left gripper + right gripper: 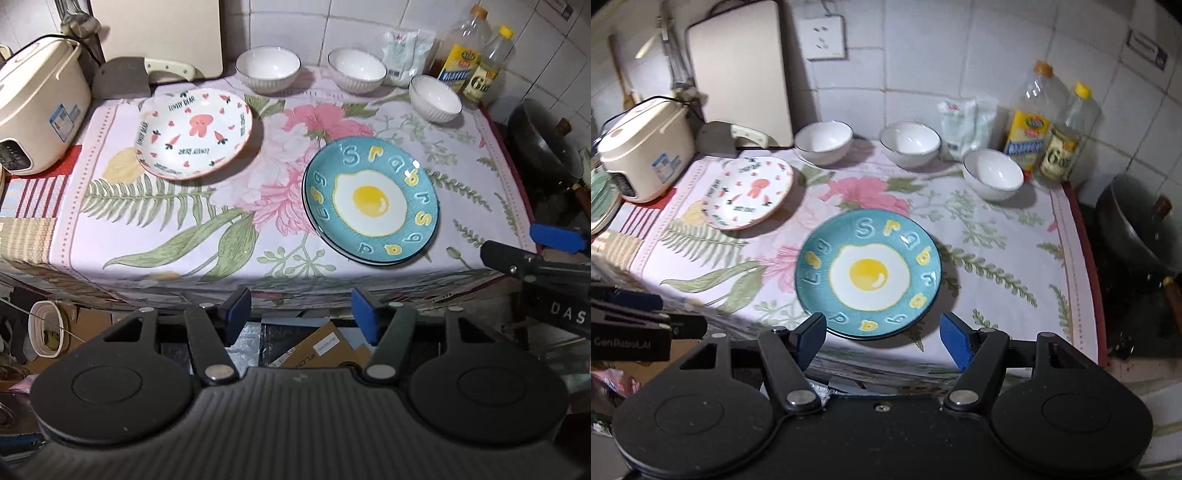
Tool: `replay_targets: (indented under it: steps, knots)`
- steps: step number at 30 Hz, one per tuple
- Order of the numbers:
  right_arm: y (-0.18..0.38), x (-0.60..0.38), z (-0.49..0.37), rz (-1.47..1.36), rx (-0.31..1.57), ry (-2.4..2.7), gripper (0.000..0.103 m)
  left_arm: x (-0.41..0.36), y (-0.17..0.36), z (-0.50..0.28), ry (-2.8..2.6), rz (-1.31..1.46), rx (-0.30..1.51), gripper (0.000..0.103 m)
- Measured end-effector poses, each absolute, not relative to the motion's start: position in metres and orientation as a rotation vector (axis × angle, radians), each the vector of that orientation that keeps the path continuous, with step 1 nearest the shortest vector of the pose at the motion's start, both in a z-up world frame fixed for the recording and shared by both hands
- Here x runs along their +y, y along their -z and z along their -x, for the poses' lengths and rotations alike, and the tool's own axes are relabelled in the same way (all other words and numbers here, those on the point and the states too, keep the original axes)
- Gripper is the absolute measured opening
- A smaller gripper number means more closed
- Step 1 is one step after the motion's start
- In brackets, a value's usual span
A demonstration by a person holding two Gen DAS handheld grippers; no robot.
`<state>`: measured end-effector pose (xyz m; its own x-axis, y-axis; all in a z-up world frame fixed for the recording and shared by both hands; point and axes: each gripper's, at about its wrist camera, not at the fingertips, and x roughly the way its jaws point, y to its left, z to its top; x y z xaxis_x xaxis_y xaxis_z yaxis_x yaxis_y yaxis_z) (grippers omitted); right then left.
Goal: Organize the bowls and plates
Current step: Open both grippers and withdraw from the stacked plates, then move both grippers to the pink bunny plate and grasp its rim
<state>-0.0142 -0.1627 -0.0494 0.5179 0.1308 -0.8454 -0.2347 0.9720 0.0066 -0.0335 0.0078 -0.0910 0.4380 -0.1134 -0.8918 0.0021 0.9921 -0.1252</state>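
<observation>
A blue plate with a fried-egg print [369, 199] [868, 273] lies on the floral cloth [177, 229], on top of a second, dark-rimmed plate. A white plate with pink rabbit and carrot prints [194, 134] [750, 192] lies to its left. Three white bowls [267, 68] [356, 70] [436, 98] stand upright along the back. My left gripper [300, 314] hangs open over the counter's front edge, nothing between its fingers. My right gripper [882, 341] is open just in front of the blue plate's near rim, not touching it.
A cream rice cooker [37, 110] stands at the left, with a cleaver [122, 77] and a cutting board [738, 74] behind the rabbit plate. Two oil bottles [1030, 122] and a white bag [964, 122] stand at the back right. A dark wok [1137, 229] sits beyond the right edge.
</observation>
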Motion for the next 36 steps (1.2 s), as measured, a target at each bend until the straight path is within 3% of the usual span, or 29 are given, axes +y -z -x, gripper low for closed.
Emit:
replay_targets:
  steps: [12,20,23,36]
  knots:
    - [0.009,-0.132,0.017,0.092,0.879,-0.451,0.073,0.050,0.055,0.050,-0.010,0.110,0.986,0.065]
    - [0.013,-0.103,-0.006,0.128,0.663,-0.598,0.073,0.088,0.057,0.031,-0.074,0.129,0.921,0.079]
    - [0.022,-0.088,-0.027,0.136,0.669,-0.643,0.073,0.101,0.062,0.020,-0.097,0.138,0.886,0.089]
    - [0.097,-0.045,-0.142,-0.036,0.893,-0.621,0.073,0.152,0.108,-0.056,-0.184,0.287,0.828,0.087]
